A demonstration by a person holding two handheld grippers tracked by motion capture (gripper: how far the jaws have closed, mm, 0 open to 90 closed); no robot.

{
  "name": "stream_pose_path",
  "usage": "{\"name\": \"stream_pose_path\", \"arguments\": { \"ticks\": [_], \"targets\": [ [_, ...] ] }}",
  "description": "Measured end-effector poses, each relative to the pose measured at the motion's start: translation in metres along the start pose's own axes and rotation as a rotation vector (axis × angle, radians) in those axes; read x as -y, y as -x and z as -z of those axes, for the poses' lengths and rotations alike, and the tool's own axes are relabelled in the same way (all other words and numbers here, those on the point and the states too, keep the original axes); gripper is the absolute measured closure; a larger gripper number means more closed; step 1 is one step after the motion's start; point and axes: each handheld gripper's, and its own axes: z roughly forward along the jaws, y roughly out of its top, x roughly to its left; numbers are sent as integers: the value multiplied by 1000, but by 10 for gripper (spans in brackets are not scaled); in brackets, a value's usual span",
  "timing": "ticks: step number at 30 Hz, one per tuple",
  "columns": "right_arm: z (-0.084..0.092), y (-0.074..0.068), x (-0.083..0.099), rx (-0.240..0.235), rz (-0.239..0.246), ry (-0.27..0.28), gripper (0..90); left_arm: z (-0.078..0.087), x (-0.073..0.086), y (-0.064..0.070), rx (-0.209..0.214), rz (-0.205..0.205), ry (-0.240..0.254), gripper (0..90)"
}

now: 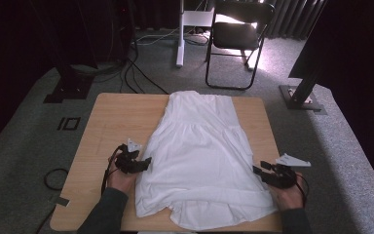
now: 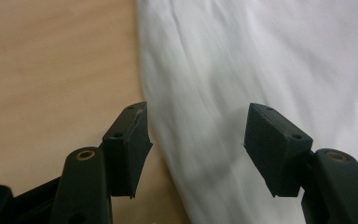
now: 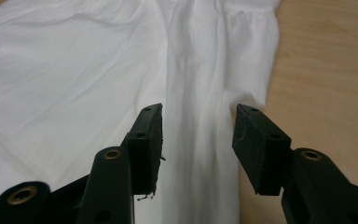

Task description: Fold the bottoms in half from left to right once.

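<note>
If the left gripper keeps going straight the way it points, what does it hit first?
Probably the white garment: the left gripper stands open over its side edge on the table, though its height above the cloth is unclear.

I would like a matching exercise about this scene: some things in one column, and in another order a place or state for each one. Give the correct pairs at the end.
Things:
1. white garment
2. left gripper
3. right gripper
4. black chair

Places or states:
A. on the floor beyond the table's far edge
B. spread flat on the table
C. jaws open, at the garment's right edge
D. jaws open, at the garment's left edge

Pairs: 1-B, 2-D, 3-C, 4-A
</note>
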Motion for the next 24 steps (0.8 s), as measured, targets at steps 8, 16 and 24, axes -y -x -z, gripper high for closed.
{"name": "stream_pose_path", "arguments": {
  "ticks": [8,16,24],
  "targets": [
    [-54,-1,-43,1,31,-42,515,-32,-37,-18,-10,52,-5,397],
    [-102,5,-79,37,18,-56,396,-66,-50,-26,7,99,-53,389],
    [-143,17,-96,76,-14,-97,430,-83,-50,-26,11,117,-67,399]
  ]
}}
